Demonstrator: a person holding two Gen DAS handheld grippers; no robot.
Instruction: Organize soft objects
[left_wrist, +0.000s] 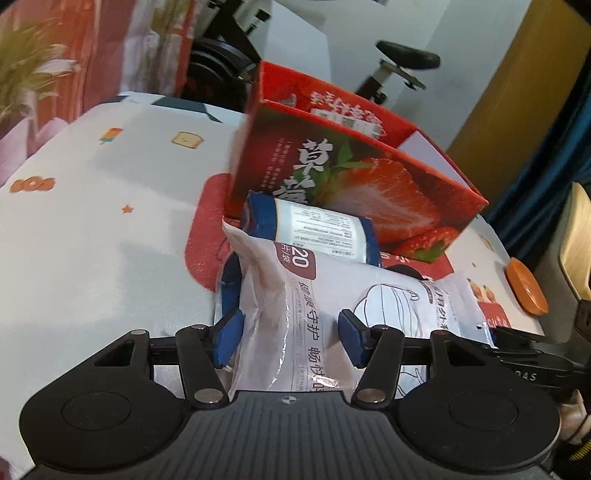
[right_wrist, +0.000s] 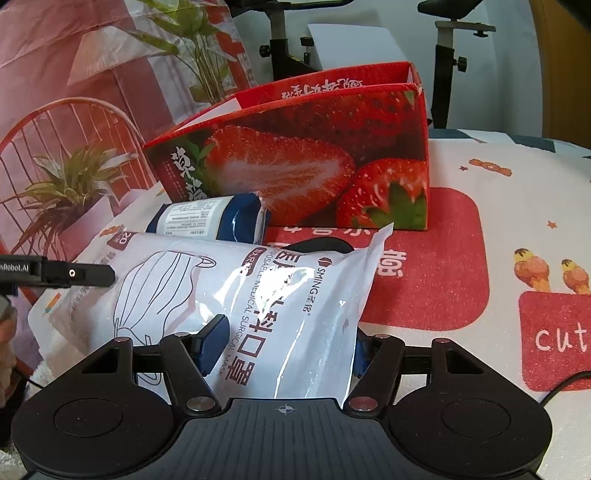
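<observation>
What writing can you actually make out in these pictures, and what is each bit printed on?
"SMING" and "DISPOSABLE MEDICAL SURGICAL MASK": the mask pack.
"20": the same pack's brown corner badge.
"cut", cut off at the picture's edge: the tablecloth.
"nRobot.AI", partly cut off: the left gripper, seen from the right.
Large Chinese characters: the strawberry box and the mask pack.
Fine print on the blue-ended packet: too small to read.

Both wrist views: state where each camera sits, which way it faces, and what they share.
Left wrist: on the left tongs, looking down at the mask pack end; fingers at the right edge.
Right wrist: on the right tongs, gripping the pack's other end.
Shared: mask pack, blue-white pack, strawberry box.
</observation>
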